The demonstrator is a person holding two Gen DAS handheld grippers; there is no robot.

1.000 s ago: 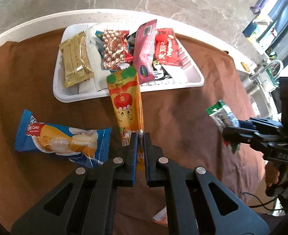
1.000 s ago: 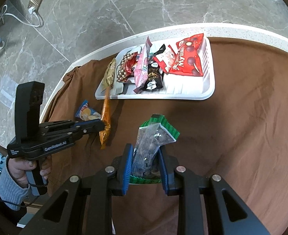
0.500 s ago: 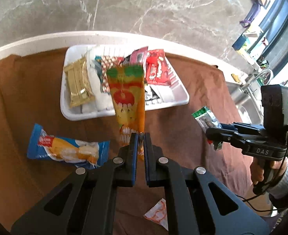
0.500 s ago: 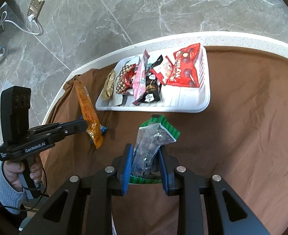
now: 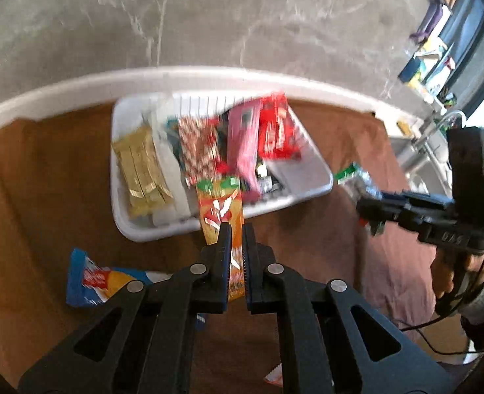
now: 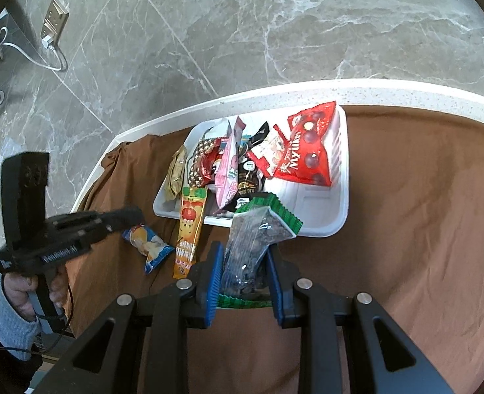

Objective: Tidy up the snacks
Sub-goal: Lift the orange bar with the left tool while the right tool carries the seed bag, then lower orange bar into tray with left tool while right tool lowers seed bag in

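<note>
- Orange snack packet (image 5: 221,208): clamped in the left gripper (image 5: 235,229), upper end over the near rim of the white tray (image 5: 320,180); print blurred in the left wrist view, sharp in the right wrist view (image 6: 189,226).
- Green-edged clear packet (image 6: 255,246): clenched by the right gripper (image 6: 245,252), just before the tray's near rim.
- Blue packet (image 6: 146,243): on the brown cloth (image 6: 422,229), left of the tray, partly hidden in the left view.

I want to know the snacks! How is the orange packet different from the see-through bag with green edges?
The orange packet is long, thin and printed with a cartoon face; the see-through bag is shorter, puffier and shows dark snacks inside. Both are held off the brown cloth, each in a hand-held gripper.
</note>
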